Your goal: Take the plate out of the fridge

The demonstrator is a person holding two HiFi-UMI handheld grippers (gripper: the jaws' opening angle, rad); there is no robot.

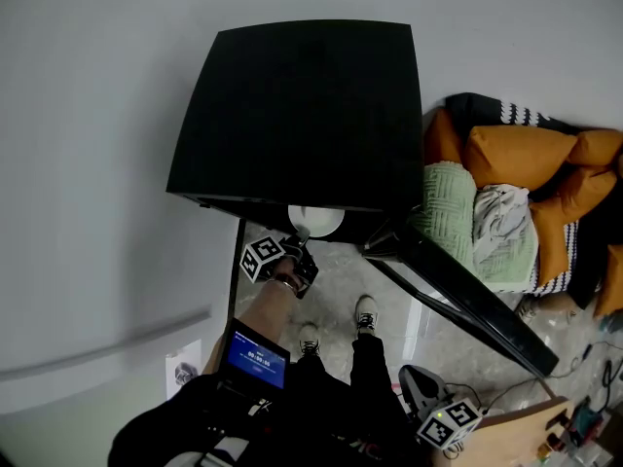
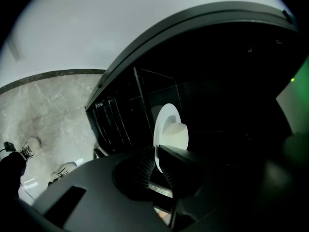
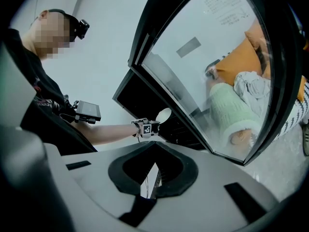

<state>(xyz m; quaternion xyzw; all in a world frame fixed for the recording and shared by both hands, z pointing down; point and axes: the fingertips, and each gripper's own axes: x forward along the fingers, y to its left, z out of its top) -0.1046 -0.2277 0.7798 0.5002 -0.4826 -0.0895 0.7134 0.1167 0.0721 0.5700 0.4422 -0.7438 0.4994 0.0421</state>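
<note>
The left tool (image 2: 158, 159) pinches the near rim of the plate (image 2: 170, 128), whose body runs on toward twelve o'clock, just inside the open fridge (image 2: 217, 81). The right tool (image 3: 154, 164), jaws together and empty, hangs well apart at five o'clock.

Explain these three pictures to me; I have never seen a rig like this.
A person, not a robot, holds two clamp tools. The head view looks down from their head; the other two cameras ride on the tools, looking along the jaws. The left hand-held gripper reaches into the open black fridge and is shut on the rim of the white plate, seen between its jaws in its own view. The right hand-held gripper hangs low near the open door, jaws together, empty. Orange cushions lie at the right.
</note>
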